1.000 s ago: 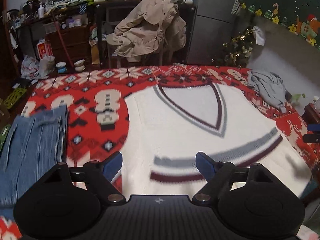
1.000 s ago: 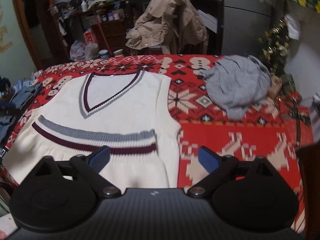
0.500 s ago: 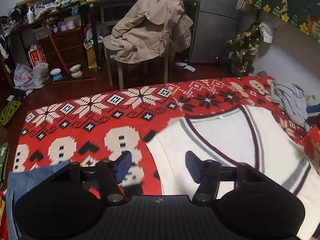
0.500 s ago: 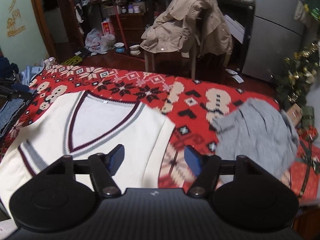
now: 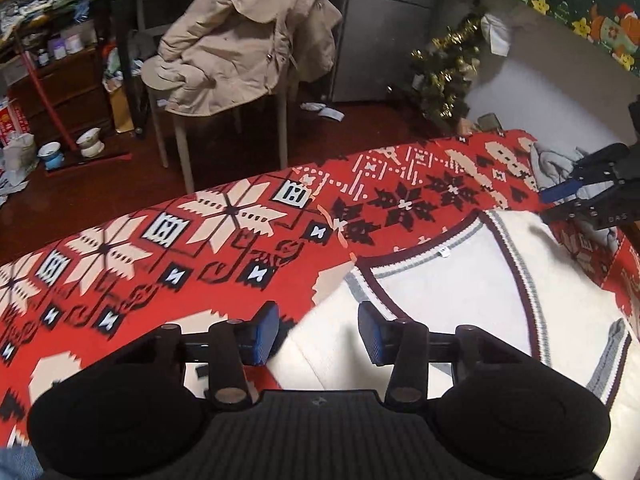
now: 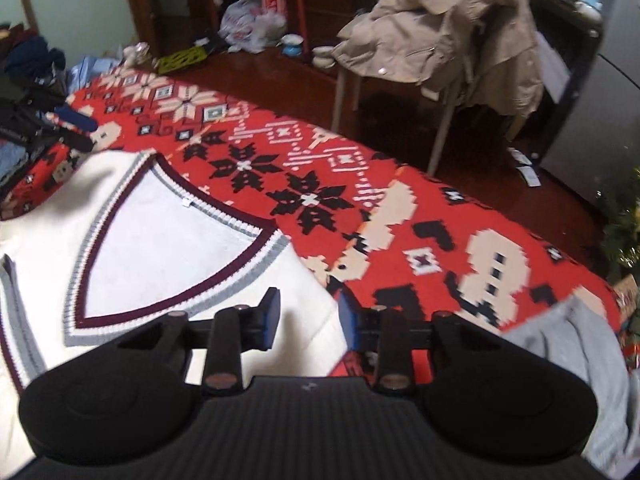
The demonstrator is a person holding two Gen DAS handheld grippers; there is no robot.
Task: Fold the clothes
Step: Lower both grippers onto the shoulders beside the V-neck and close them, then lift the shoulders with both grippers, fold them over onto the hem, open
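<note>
A: We log the work surface first. A red patterned blanket (image 5: 224,248) with cream snowflakes and black motifs covers it, running ahead of both claws and out to either side.

B: Agreed. The white V-neck vest (image 5: 460,300) lies flat on it, maroon and grey trim at the neck. Our left gripper (image 5: 319,334) sits over the vest's shoulder edge, jaws parted to a middling gap, nothing between the blue pads.

A: We see the right gripper (image 6: 308,314) over the opposite shoulder, jaws narrower but still apart, cloth under the gap; whether the pads touch it we cannot tell.

B: To the right of that claw, a grey garment (image 6: 568,344) lies crumpled on the blanket, just beside the housing.

A: Room beyond: straight ahead of the left claw, a chair (image 5: 180,136) draped with a beige coat (image 5: 248,36), standing on a dark wood floor (image 5: 248,152).

B: Ahead and right, a grey refrigerator (image 5: 384,40) and a tinselled small tree (image 5: 444,76). Ahead and left, cluttered shelves (image 5: 52,32), bowls on the floor.
</note>
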